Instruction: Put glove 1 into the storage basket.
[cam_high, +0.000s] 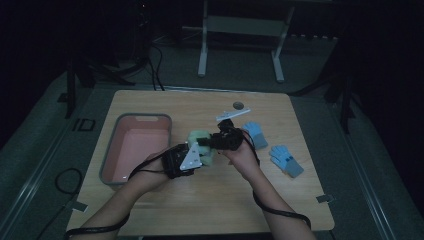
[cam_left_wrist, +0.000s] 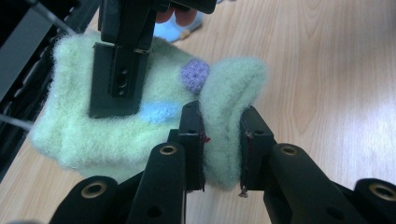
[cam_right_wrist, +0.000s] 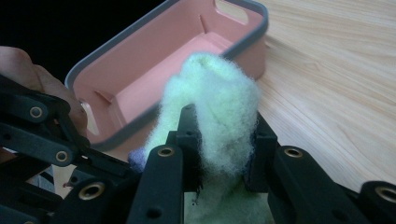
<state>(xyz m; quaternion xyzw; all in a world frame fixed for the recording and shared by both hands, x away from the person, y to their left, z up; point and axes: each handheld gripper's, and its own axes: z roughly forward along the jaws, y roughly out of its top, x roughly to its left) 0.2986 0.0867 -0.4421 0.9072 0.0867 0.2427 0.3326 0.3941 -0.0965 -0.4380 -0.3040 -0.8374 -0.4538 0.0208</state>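
Both grippers clamp fuzzy green glove (cam_left_wrist: 140, 116): left gripper (cam_left_wrist: 223, 144) on fold, right gripper (cam_right_wrist: 224, 140) on edge. Carry step, likely. Next: over pink bin (cam_right_wrist: 154, 60), release together.

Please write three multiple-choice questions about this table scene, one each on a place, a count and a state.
1. Where does the pink plastic bin with the grey rim stand on the wooden table in the high view?
A. left part
B. right edge
C. far corner on the right

2. How many small blue knitted gloves lie on the table?
A. one
B. two
C. four

3. How is the fuzzy pale green glove held?
A. left gripper alone
B. lying loose
C. both the left and the right gripper

Answers: 1 A, the bin is left of the hands. 2 B, two lie at the right. 3 C, each gripper view shows jaws pinching it.
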